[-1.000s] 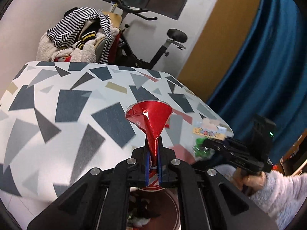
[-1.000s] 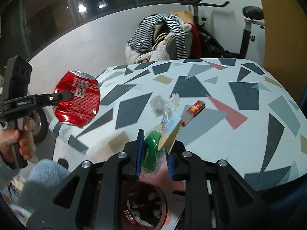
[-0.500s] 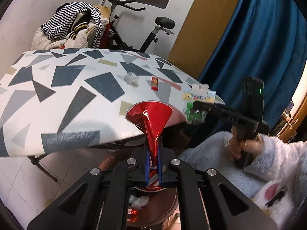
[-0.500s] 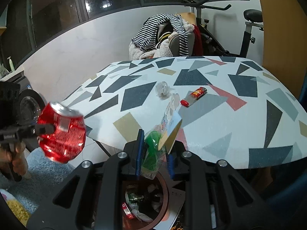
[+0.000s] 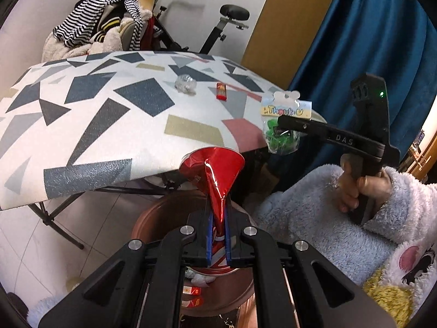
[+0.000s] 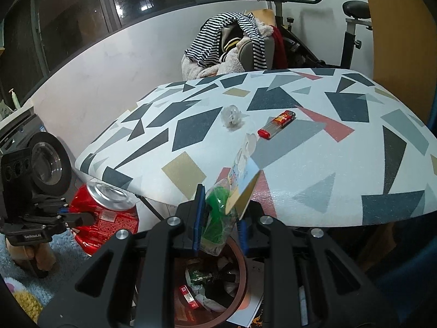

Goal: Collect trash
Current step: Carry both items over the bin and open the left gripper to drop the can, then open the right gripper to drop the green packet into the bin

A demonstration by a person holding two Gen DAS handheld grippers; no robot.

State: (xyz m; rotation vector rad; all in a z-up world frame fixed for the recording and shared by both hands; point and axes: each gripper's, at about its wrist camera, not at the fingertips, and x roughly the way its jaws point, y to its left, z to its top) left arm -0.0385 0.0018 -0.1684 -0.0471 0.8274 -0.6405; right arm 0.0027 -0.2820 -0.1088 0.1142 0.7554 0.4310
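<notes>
Brown bin (image 6: 240,268) waits below the worktop (image 6: 314,169) edge. Left tool (image 5: 217,242) pinches a crushed red can (image 5: 215,169), light, thin, sharp-creased. Right tool (image 6: 220,225) squeezes a soft, slippery candy bag (image 6: 218,218); both over the bin.

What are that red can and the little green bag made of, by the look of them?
The can looks like thin painted metal: glossy red skin, bare silvery top, and walls creased flat where the left gripper pinches it. The bag looks like clear, crinkly plastic film, green pieces showing through, topped with what seems a printed paper card.
</notes>
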